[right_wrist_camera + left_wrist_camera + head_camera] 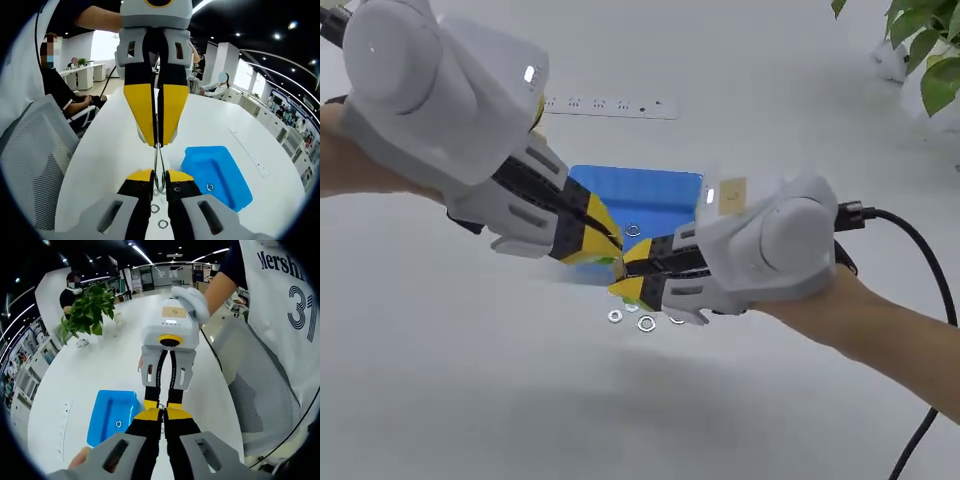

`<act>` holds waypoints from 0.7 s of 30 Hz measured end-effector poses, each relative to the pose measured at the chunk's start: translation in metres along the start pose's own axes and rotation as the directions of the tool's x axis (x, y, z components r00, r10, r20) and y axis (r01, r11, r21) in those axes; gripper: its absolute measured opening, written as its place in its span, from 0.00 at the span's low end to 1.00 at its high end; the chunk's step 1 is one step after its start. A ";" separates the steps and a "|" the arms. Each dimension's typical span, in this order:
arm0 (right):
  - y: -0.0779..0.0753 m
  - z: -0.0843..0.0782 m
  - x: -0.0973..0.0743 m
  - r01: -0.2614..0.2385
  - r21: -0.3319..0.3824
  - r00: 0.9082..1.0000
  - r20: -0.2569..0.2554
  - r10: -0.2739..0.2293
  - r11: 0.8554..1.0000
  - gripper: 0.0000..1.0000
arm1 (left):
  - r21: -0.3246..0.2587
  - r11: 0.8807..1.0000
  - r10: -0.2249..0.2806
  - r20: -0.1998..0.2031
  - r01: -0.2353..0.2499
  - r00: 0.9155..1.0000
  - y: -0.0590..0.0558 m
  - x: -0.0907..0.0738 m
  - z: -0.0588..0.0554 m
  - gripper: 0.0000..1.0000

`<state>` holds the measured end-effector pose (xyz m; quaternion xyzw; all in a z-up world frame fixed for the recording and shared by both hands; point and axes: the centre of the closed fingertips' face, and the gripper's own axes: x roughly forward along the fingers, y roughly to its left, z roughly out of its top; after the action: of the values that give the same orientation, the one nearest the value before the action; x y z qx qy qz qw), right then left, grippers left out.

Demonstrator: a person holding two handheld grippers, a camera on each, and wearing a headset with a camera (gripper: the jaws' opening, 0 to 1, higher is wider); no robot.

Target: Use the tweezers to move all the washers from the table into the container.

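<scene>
I see left gripper and right gripper both clenched on the tweezers; if 1 slips, they'll scatter the near washers.

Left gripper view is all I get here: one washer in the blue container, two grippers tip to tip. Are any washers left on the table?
Observer: Yes. The head view shows at least three washers lying on the table, just on the near side of the container.
Operator: And the tweezers? I can't make them out.
Observer: The right gripper view shows thin metal tweezers running from the left gripper's shut jaws to between the right gripper's jaws; whether those grip, I can't tell.
</scene>
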<state>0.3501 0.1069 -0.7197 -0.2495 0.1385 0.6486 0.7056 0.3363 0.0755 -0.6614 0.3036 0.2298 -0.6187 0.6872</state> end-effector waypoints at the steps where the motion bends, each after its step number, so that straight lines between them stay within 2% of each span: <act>1: -0.003 0.002 -0.001 0.008 -0.006 1.000 0.002 -0.008 1.000 0.10 | 0.003 1.000 0.004 0.000 -0.004 1.000 0.002 -0.002 0.002 0.05; 2: -0.008 0.005 -0.004 0.017 -0.012 1.000 0.006 -0.017 1.000 0.10 | 0.012 1.000 0.018 0.004 -0.018 1.000 0.008 -0.005 0.006 0.05; 8: -0.028 0.017 -0.011 0.056 -0.030 0.998 0.024 -0.056 0.998 0.10 | 0.040 0.998 0.046 0.012 -0.047 0.999 0.024 -0.013 0.017 0.05; 10: -0.034 0.019 -0.012 0.067 -0.035 0.997 0.028 -0.066 0.997 0.10 | 0.046 0.998 0.051 0.012 -0.052 0.999 0.034 -0.012 0.014 0.05; 17: -0.049 0.018 -0.014 0.084 -0.048 0.996 0.020 -0.083 0.995 0.10 | 0.059 0.996 0.059 0.018 -0.060 0.998 0.047 -0.012 0.017 0.05; 21: -0.059 0.015 -0.012 0.090 -0.048 0.996 0.017 -0.090 0.995 0.10 | 0.062 0.996 0.062 0.019 -0.063 0.998 0.058 -0.008 0.015 0.05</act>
<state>0.4048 0.1022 -0.6908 -0.2676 0.1059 0.6213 0.7288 0.3921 0.0735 -0.6371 0.3266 0.1947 -0.6064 0.6984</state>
